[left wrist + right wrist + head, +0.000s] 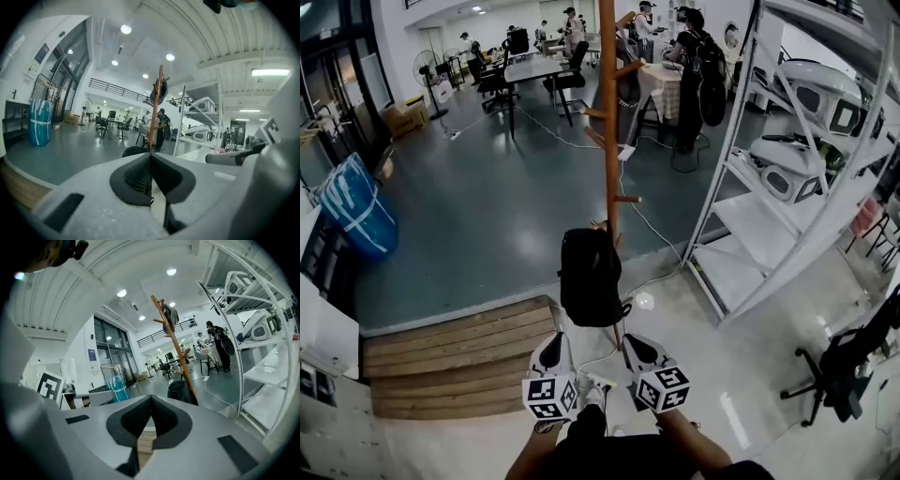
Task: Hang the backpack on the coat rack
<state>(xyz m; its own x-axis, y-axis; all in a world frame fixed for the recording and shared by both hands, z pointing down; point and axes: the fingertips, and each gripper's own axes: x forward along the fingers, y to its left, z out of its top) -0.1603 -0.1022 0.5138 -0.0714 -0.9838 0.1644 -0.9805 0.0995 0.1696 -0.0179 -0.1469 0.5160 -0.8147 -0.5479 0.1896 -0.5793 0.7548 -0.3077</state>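
The black backpack hangs low on the wooden coat rack, pressed against the pole with its top just under a short peg. Its bottom appears to clear the floor above the rack's feet. Both grippers are held side by side near the person's body, well apart from the backpack and pointing toward it. The left gripper has its fingers closed together with nothing between them, as its own view shows: the dark pads meet in a thin line. Beyond them are the backpack and the coat rack, with a dark item on one of the upper pegs. The right gripper is likewise closed and empty, its pads touching, and its view shows the backpack at the foot of the leaning pole. To the right of the rack stands a white metal shelf carrying pale rounded objects. A white cable trails across the floor between the rack and the shelf. Wooden steps lie to the left of the grippers, a blue wrapped bundle sits by the left wall, and a black office chair stands at the right. People stand around benches at the far end of the room.
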